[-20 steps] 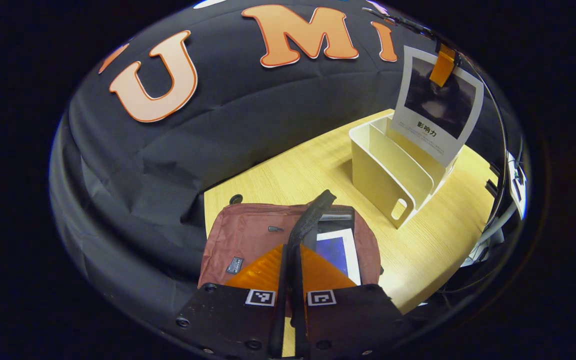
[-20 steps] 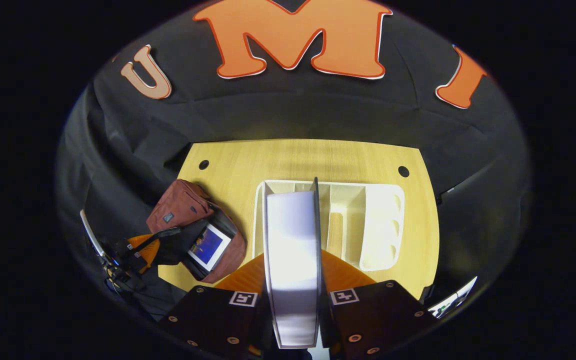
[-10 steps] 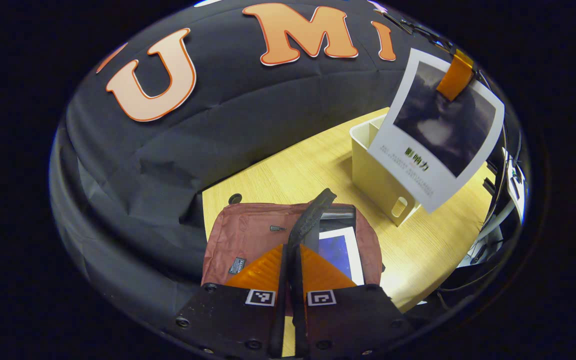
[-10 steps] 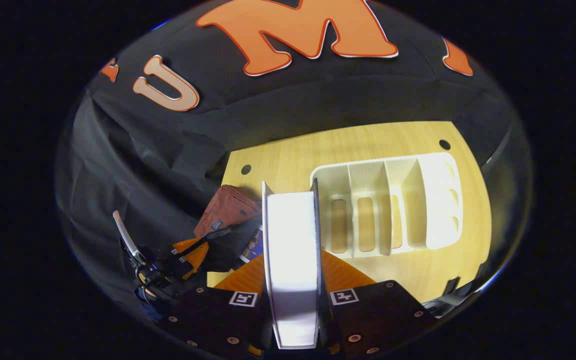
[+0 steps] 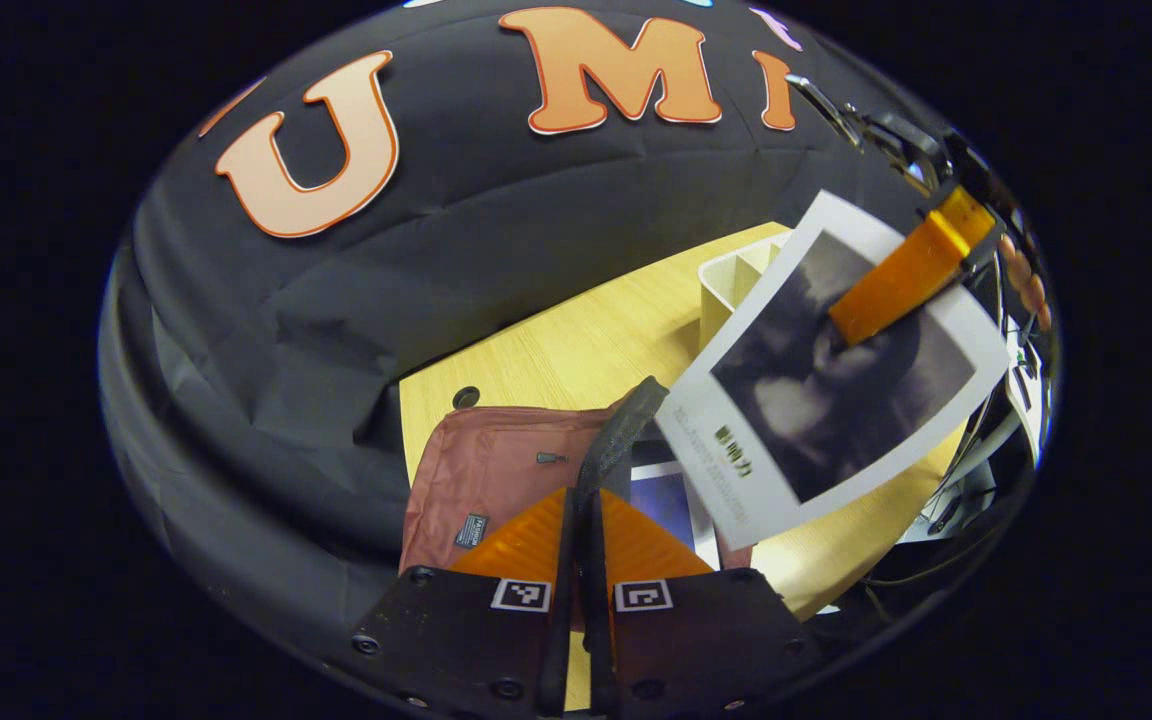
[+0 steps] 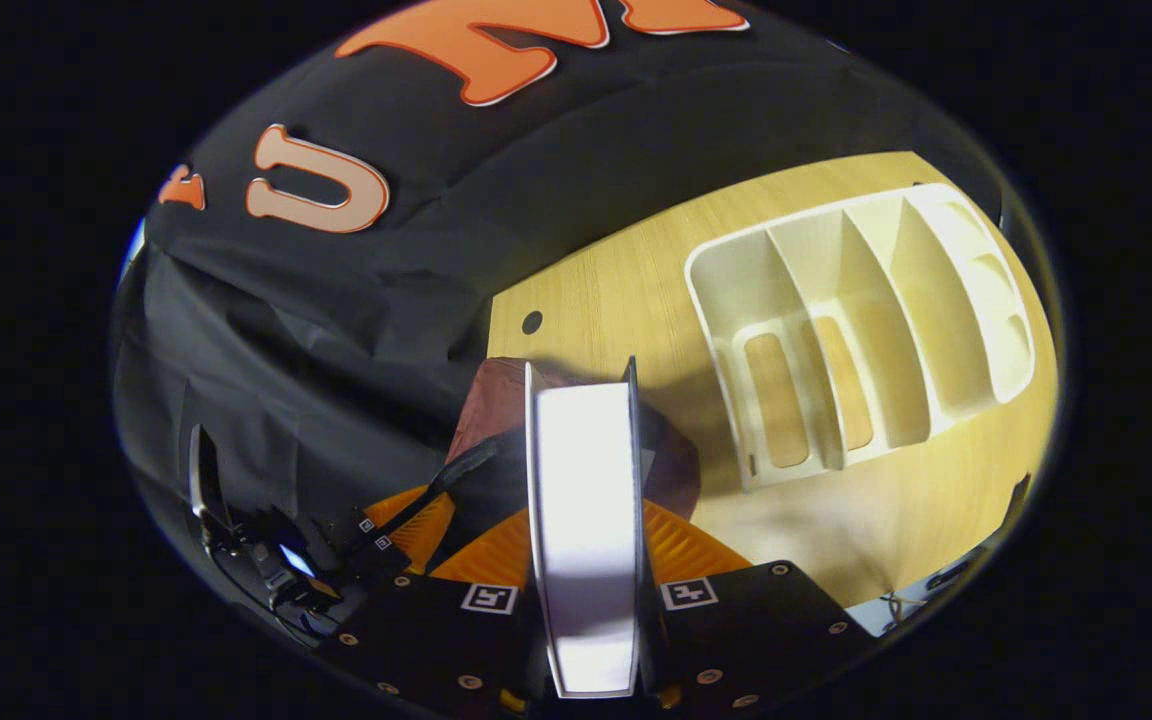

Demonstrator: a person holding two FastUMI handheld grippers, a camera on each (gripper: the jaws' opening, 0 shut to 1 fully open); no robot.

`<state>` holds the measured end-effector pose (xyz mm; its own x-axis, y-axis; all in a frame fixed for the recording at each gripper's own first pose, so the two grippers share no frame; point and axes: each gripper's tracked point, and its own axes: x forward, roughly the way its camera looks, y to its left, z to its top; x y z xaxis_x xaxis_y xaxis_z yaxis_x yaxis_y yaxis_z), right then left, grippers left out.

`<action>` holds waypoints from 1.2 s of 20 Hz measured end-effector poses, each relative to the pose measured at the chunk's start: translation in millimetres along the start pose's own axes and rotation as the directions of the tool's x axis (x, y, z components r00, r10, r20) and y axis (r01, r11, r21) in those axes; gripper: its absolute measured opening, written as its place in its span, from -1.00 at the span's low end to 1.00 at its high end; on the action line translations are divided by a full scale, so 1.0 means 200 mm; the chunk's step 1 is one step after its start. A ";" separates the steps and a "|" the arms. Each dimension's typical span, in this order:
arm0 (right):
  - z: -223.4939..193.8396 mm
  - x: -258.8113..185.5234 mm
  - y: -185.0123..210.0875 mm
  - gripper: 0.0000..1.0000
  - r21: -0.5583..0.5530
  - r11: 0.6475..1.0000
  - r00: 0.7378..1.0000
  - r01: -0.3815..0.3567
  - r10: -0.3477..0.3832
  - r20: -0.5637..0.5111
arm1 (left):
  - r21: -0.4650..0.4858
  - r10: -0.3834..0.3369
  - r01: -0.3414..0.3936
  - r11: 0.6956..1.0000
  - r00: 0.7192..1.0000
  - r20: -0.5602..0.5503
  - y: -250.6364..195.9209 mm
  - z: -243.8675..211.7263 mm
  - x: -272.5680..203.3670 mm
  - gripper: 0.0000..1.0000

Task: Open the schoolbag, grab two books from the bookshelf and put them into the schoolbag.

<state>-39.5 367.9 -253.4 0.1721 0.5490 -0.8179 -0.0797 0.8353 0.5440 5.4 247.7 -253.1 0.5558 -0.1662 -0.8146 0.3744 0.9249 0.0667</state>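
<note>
A reddish-brown schoolbag (image 5: 496,465) lies on the wooden table (image 5: 576,350). My left gripper (image 5: 584,497) is shut on the black edge (image 5: 626,420) of its opening and holds it up. A blue book (image 5: 671,500) lies inside. A second book (image 5: 836,400), dark cover with a white border, hangs tilted over the opening, with my right gripper (image 5: 866,305) clamped on its upper edge. In the right gripper view the book's white page edge (image 6: 586,470) sits between my right gripper (image 6: 586,520) fingers, above the schoolbag (image 6: 491,400). The left gripper (image 6: 406,515) shows at lower left.
The white bookshelf (image 6: 866,320) with several dividers stands to the right of the bag, and its slots hold no books. Its corner (image 5: 736,285) shows behind the held book. Cables (image 5: 956,490) lie at the table's right edge. The black cloth wall is close behind the table.
My right gripper has carried the second book away from the bookshelf, leftward and down until it hangs over the schoolbag's opening. The left gripper has kept its hold.
</note>
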 end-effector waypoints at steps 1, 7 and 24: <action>-0.02 0.05 0.01 -0.26 0.028 1.000 1.000 -0.014 0.014 -0.004 | 0.002 0.003 -0.003 1.000 1.000 -0.005 0.00 0.00 -0.01 -0.82; -0.17 0.27 0.03 -0.26 0.087 0.995 0.999 -0.043 0.044 -0.008 | 0.027 -0.019 0.018 0.999 1.000 0.016 -0.03 0.06 -0.09 -0.82; -0.40 0.77 0.13 -0.44 0.230 0.950 0.977 -0.212 0.208 0.042 | 0.102 -0.170 0.162 0.982 0.982 0.078 -0.22 0.20 -0.23 -0.82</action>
<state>-93.9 477.0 -380.3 0.1930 0.7088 -0.6785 0.1134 0.6708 0.7329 -5.9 200.8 -195.4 0.5404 -0.3471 -0.7664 0.5329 0.8462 -0.0075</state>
